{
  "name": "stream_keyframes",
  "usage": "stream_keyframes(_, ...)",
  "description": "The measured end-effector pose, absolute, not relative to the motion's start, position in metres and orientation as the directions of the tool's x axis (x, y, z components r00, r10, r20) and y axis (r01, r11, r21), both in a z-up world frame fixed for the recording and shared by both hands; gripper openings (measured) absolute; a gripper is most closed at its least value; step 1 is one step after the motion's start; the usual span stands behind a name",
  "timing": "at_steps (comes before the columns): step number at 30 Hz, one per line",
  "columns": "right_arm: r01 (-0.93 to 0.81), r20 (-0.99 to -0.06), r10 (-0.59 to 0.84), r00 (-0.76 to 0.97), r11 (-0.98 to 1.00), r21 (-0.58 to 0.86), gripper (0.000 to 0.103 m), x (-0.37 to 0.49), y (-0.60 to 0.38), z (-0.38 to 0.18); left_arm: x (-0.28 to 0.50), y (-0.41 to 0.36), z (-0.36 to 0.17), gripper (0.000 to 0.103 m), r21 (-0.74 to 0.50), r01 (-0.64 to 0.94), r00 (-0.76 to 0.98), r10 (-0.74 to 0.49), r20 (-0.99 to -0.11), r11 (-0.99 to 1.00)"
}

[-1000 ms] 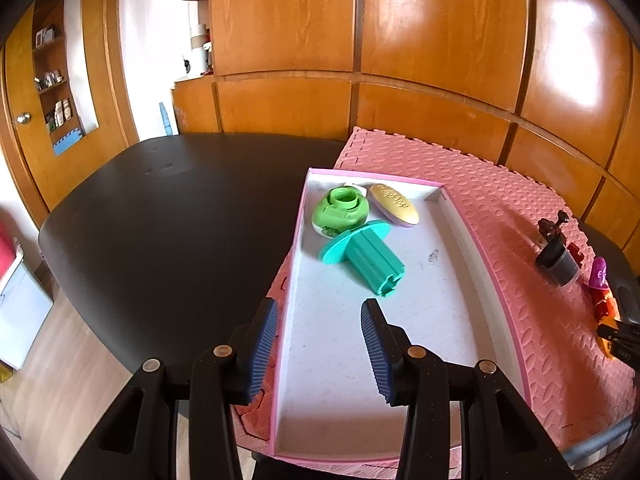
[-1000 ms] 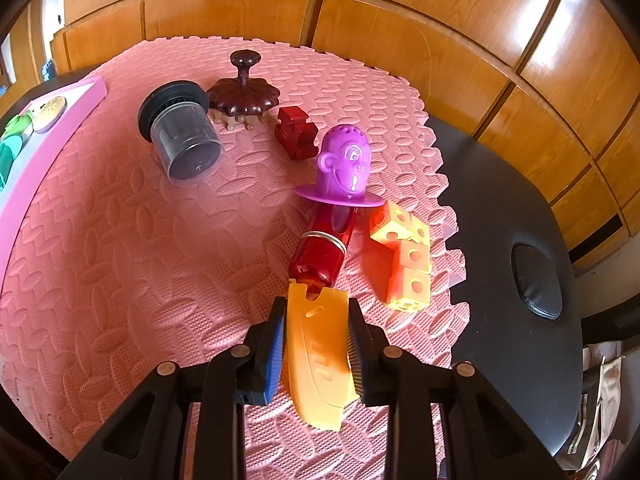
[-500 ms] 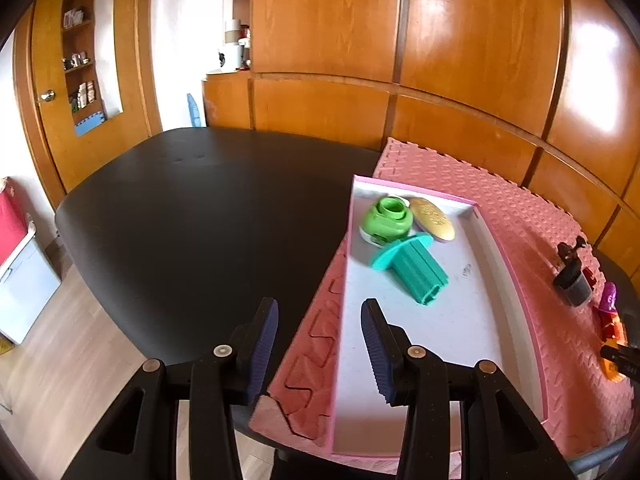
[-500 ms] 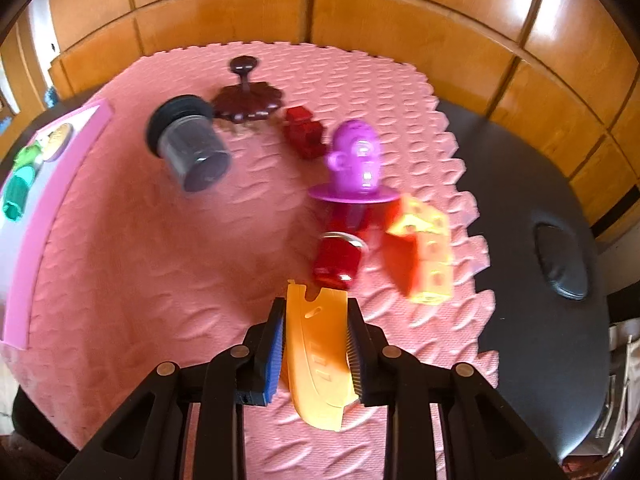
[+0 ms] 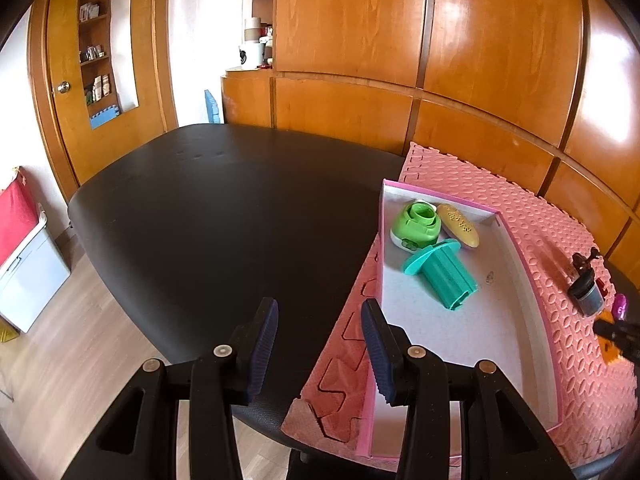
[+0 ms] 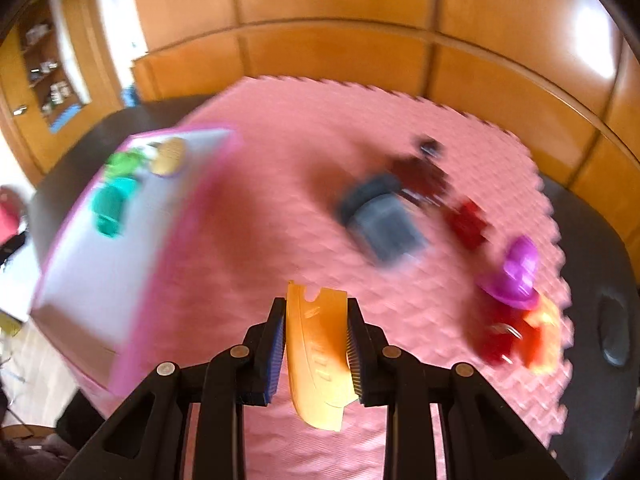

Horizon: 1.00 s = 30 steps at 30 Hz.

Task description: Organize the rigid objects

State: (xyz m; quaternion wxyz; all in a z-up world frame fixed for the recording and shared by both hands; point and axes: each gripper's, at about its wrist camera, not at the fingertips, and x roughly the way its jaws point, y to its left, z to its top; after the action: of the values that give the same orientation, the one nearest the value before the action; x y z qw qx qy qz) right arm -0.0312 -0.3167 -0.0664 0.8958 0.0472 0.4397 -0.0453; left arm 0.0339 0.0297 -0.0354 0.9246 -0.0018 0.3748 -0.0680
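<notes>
My right gripper (image 6: 316,344) is shut on a flat orange plastic piece (image 6: 318,356), held above the pink foam mat (image 6: 280,184); that view is blurred. The pink-rimmed white tray (image 5: 536,296) lies on the mat and holds a green round toy (image 5: 416,224), a yellow oval piece (image 5: 458,220) and a teal ribbed cylinder (image 5: 444,272). In the right wrist view the tray (image 6: 68,264) sits to the left. My left gripper (image 5: 320,348) hangs open and empty over the black table edge (image 5: 200,208), left of the tray.
On the mat to the right lie a dark grey cup (image 6: 384,220), a brown knobbed piece (image 6: 420,168), a dark red block (image 6: 466,220), a purple figure on a red bottle (image 6: 516,268) and orange cubes (image 6: 544,336). Wood panelling stands behind the table.
My right gripper has lifted the orange piece off the mat and swung left, so the tray has come into its view. My left gripper has drifted left, off the tray toward the table edge.
</notes>
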Motion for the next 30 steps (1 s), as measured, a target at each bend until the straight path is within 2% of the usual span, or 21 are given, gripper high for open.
stream_keyframes(9, -0.071, -0.748, 0.1, 0.656, 0.995, 0.071, 0.027, 0.022, -0.239, -0.038, 0.039, 0.035, -0.038, 0.044, -0.053, 0.108, 0.706, -0.114, -0.699, 0.993)
stream_keyframes(14, -0.139, -0.767, 0.162, 0.621, 0.986, 0.096, 0.027, 0.059, -0.207, -0.044, 0.043, 0.038, -0.039, 0.044, -0.051, 0.097, 0.703, -0.105, -0.703, 0.994)
stream_keyframes(23, -0.137, -0.849, 0.083, 0.522, 0.991, 0.012, 0.027, 0.124, -0.168, -0.095, 0.049, 0.045, -0.042, 0.044, -0.038, 0.074, 0.703, -0.079, -0.707, 0.997)
stream_keyframes(30, -0.126, -0.84, 0.089, 0.535, 0.992, 0.025, 0.028, 0.124, -0.168, -0.1, 0.048, 0.045, -0.041, 0.044, -0.03, 0.07, 0.709, -0.071, -0.702, 0.997)
